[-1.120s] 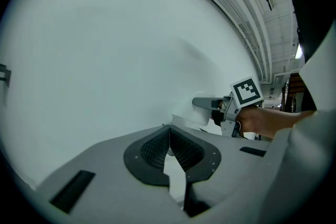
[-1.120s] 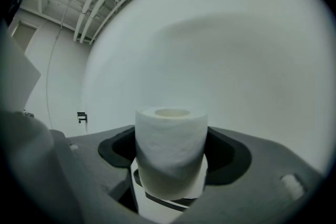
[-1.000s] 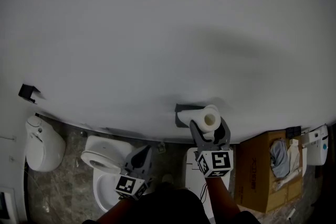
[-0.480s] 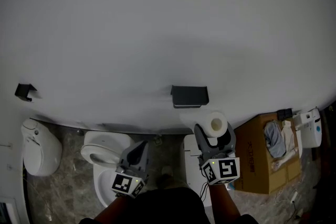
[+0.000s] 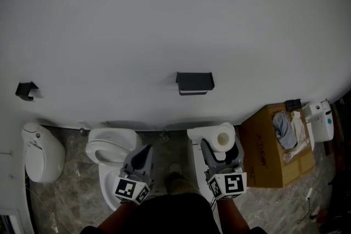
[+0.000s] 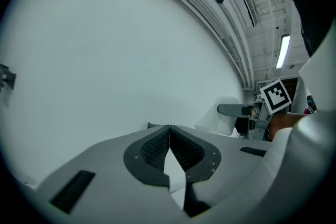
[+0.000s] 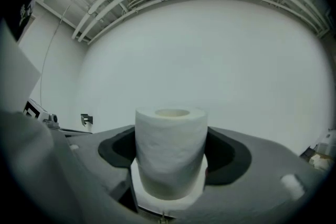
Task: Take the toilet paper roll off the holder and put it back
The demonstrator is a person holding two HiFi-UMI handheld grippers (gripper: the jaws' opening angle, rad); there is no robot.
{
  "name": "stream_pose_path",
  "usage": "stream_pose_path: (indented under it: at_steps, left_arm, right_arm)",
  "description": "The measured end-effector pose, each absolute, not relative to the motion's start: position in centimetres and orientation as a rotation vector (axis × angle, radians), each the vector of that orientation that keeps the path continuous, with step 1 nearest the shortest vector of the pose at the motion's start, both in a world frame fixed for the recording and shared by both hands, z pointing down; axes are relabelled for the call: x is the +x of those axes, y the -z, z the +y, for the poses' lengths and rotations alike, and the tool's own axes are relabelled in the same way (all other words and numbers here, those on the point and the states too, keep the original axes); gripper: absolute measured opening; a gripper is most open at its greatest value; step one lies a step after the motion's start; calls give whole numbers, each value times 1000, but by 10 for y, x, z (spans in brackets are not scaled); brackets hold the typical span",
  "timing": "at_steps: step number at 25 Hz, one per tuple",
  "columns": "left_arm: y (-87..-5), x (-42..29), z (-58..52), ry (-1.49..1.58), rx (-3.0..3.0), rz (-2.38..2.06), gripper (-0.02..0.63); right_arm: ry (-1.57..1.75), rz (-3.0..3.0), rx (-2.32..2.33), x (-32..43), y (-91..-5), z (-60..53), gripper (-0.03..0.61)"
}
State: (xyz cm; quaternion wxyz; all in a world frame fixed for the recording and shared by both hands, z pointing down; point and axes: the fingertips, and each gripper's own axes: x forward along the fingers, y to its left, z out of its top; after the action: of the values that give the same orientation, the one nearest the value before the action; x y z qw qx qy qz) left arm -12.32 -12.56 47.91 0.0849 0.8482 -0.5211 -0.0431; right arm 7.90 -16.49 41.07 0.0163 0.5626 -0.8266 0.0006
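White toilet paper roll (image 7: 170,152) clamped upright in right gripper (image 5: 220,146), apart from black box-shaped wall holder (image 5: 194,83). Left gripper (image 5: 146,150) jaws pinched together, empty.

White toilet paper roll (image 5: 224,137), cream at the hollow core. Black holder (image 5: 194,83) on a plain pale grey wall (image 5: 164,19); small black bracket (image 5: 26,90) far left. Mid-grey right gripper (image 5: 221,144) and left gripper (image 5: 144,152), with black pads (image 6: 152,150) in a fine grid pattern. Black-and-white squares on each cube (image 5: 227,184). White toilet (image 5: 109,149). Brown-grey floor (image 5: 66,197), mottled like marble. Brown cardboard box (image 5: 263,159) with dark print on its side, grey-blue cloth (image 5: 284,130) inside. White device (image 5: 321,117) with a blue spot.
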Motion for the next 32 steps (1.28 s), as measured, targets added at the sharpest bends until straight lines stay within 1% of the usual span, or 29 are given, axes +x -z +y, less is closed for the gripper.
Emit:
stream_pose_path:
  at_steps: [5, 12, 19, 32]
  left_arm:
    - [-476, -123, -114, 136, 2537, -1574, 17]
    - [-478, -121, -123, 117, 2519, -1582, 17]
    - [-485, -113, -153, 99, 2525, -1579, 17]
    - [-486, -130, -217, 133, 2443, -1699, 17]
  right_arm:
    - [-26, -2571, 1745, 77, -418, -150, 364]
    - [-33, -2586, 1718, 74, -419, -168, 364]
    - [39, -2596, 1718, 77, -403, -211, 364]
    - [71, -2669, 1608, 54, -394, -329, 364]
